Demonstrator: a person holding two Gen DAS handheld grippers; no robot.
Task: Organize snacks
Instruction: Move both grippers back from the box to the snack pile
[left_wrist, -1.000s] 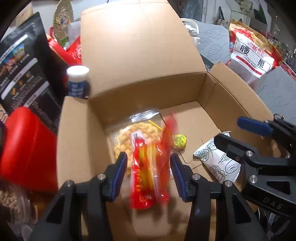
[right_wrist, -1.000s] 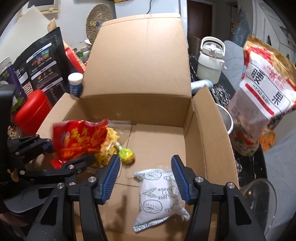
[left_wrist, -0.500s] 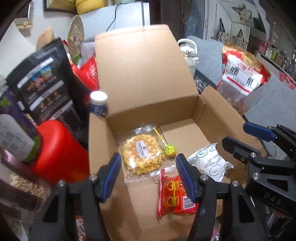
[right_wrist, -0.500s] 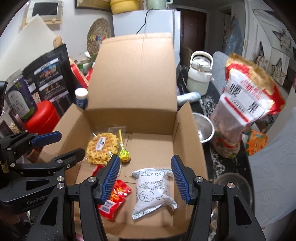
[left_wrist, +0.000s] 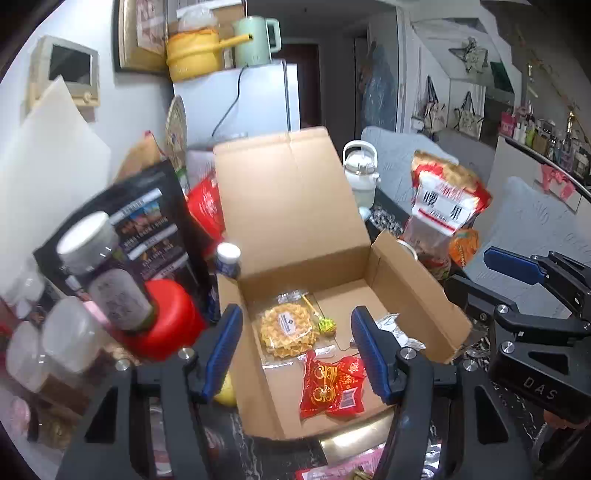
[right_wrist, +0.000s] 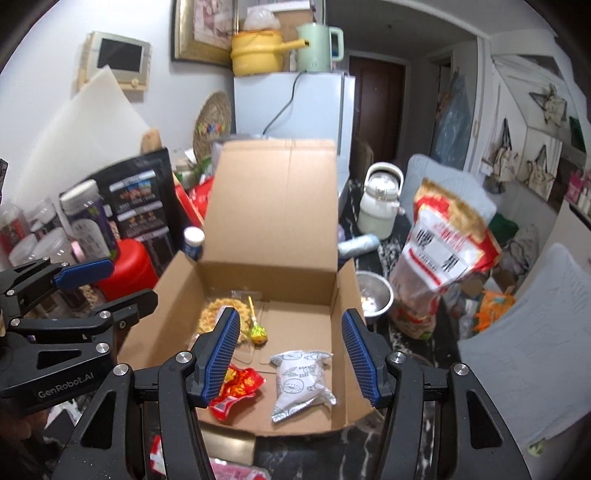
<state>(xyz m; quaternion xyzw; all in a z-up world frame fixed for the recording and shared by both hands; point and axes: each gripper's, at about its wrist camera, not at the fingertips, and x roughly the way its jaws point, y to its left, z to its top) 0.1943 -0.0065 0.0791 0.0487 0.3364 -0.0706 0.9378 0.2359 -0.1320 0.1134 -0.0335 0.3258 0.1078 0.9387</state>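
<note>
Lying flat on the floor of the open cardboard box (left_wrist: 406, 280), near the front wall, a red snack packet (left_wrist: 332, 384) is seen with its long axis running front to back, its printed face up. Behind it, toward the back-left corner, a round waffle in a clear wrapper (left_wrist: 286, 330) is laid flat. A lollipop (left_wrist: 327, 325) is set just beside the waffle, its stick angled toward the back wall and its head toward the front. A white pouch (right_wrist: 301, 380) is placed right of the red packet, long axis also front to back, one end slightly toward the right wall. The box lid is stood upright at the back.

The left gripper (left_wrist: 297, 354) is held above the box's front-left part, pointing forward and down, fingers spread wide, nothing gripped. The right gripper (right_wrist: 290, 354) is held level beside it over the front edge, fingers likewise wide apart and empty. A large nut bag (right_wrist: 447, 251) is seen right of the box on the table (right_wrist: 388, 254), well apart.
</note>
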